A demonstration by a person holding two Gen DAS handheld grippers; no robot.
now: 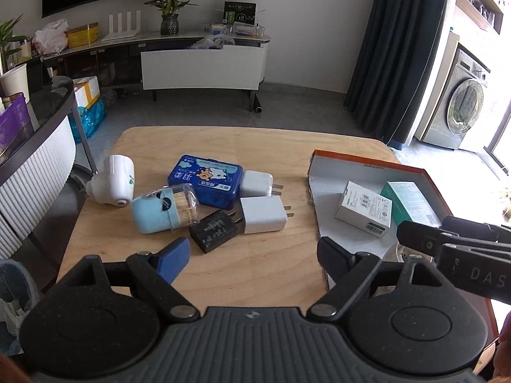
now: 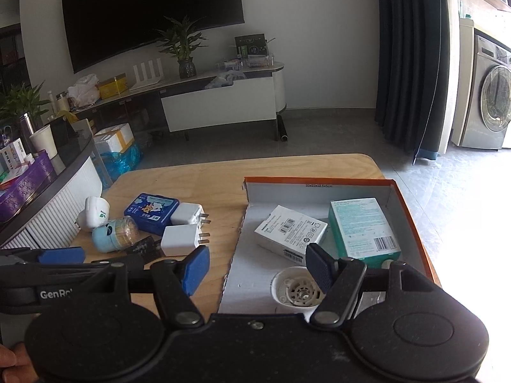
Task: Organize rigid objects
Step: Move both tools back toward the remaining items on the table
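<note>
Two grippers hover with fingers spread and holding nothing: the left gripper left of the orange-rimmed box, the right gripper over its near left corner. Inside the box lie a round white part, then a white carton and a teal carton. Left of the box on the worktop cluster a black charger, two white chargers, a toothpick jar and a blue tin.

Pale matt wood table; glossy white plastic chargers; cardboard box w/ orange rim.

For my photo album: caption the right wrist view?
Open gripper above a box holding packages; chargers wait outside.
</note>
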